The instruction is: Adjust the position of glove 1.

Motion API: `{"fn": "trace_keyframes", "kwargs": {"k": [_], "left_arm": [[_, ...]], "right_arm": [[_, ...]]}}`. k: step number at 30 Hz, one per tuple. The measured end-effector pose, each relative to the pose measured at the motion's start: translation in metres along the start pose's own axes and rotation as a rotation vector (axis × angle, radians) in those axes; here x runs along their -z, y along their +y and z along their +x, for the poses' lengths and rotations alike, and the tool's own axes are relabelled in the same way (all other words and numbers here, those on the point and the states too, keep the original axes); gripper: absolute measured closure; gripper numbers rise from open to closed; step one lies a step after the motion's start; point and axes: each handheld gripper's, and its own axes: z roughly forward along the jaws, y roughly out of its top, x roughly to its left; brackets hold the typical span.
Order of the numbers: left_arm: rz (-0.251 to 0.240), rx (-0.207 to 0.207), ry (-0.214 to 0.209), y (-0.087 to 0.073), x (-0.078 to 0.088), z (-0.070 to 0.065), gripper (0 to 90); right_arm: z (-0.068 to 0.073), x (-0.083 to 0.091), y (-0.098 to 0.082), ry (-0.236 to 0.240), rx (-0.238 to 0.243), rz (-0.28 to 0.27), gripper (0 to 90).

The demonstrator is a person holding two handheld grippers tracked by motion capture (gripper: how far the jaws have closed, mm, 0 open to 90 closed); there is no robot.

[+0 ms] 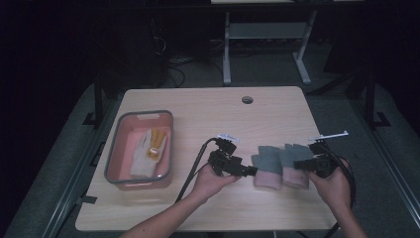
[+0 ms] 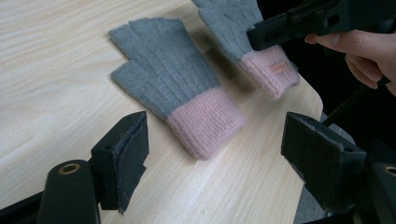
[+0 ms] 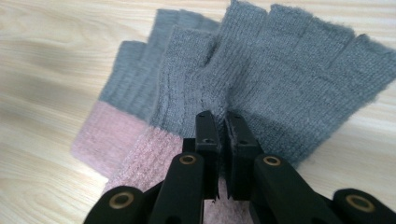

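Right gripper [image 3: 222, 122]: fingers pinched on the near grey-and-pink knitted fingerless glove [image 3: 299, 84] | Left gripper [image 2: 219, 154]: fingers spread wide before the second matching glove [image 2: 173, 84], flat on the wooden counter [image 1: 208, 114] | Advice: cuff is best grasped, lift kept slow.

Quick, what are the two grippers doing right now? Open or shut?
Left gripper: open, holding nothing, near the left glove.
Right gripper: shut on the right glove, pinching its fabric.
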Motion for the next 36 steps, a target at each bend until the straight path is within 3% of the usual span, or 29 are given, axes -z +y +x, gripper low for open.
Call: {"fn": "trace_keyframes", "kwargs": {"k": [11,20,24,29,36], "left_arm": [[-0.008,0.015,0.009,-0.002,0.004,0.004,23.2],[-0.004,0.021,0.011,-0.004,0.004,0.006,23.3],[-0.001,0.024,0.013,-0.005,0.003,0.008,23.3],[0.004,0.035,0.012,-0.005,0.001,0.009,23.8],[0.014,0.05,0.009,-0.005,-0.007,0.01,24.8]], "right_arm": [[0.033,-0.018,0.014,0.043,0.034,0.019,85.3],[0.049,-0.033,0.023,0.049,0.044,0.044,85.2],[0.051,-0.041,0.024,0.044,0.047,0.057,85.0],[0.05,-0.049,0.023,0.05,0.015,0.076,83.8],[0.043,-0.046,0.022,0.088,-0.014,0.055,73.7]]}}
